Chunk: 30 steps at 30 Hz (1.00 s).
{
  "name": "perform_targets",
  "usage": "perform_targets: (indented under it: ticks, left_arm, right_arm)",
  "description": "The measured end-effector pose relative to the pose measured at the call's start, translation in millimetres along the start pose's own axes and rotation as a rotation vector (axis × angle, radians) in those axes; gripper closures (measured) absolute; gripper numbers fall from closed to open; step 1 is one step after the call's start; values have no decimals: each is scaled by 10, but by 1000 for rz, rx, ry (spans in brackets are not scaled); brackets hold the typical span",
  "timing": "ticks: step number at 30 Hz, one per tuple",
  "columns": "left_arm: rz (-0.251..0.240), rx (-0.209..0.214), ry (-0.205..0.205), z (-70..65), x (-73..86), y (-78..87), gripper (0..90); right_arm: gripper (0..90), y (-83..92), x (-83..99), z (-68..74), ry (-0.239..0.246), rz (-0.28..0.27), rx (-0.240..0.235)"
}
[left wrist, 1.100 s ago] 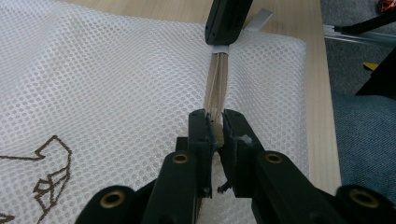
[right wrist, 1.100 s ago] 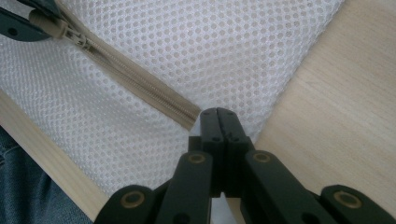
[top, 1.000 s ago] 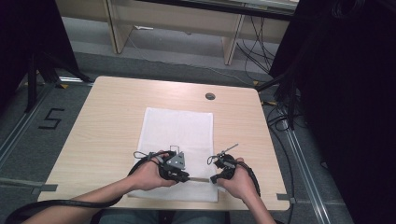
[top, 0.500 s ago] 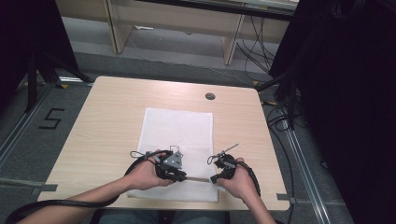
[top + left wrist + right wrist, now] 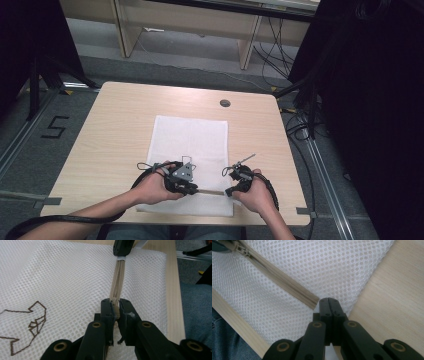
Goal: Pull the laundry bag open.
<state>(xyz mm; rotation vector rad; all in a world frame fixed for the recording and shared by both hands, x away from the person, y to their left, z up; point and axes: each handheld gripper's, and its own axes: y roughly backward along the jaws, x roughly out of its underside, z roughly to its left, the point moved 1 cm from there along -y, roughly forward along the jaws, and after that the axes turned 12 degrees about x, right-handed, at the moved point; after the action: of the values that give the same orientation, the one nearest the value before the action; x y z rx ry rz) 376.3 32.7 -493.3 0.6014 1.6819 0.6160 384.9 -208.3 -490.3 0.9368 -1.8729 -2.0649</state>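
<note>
Left gripper (image 5: 115, 305) clamped on beige zipper pull (image 5: 115, 308), right gripper (image 5: 328, 300) pinching white mesh laundry bag (image 5: 317, 265) at zipper's end. Pull straight along the zipper, keep mesh taut.

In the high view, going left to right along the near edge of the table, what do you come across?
Bare table → left hand → left gripper → beige zipper of the white mesh bag → right gripper → right hand → bare table again.
</note>
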Motion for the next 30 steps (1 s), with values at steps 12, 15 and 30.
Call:
perform_targets:
  ticks: [12, 15, 30]
  left_arm:
    - [-16, 0, 16, 0, 42, 41, 819]
    - [-7, -5, 9, -7, 49, 51, 819]
    - [-14, -1, 7, -15, 72, 104, 820]
  right_arm:
    - [900, -4, 2, -4, 5, -4, 3]
    - [900, -4, 3, -5, 5, -3, 3]
    - [900, 6, 5, -2, -7, 0, -7]
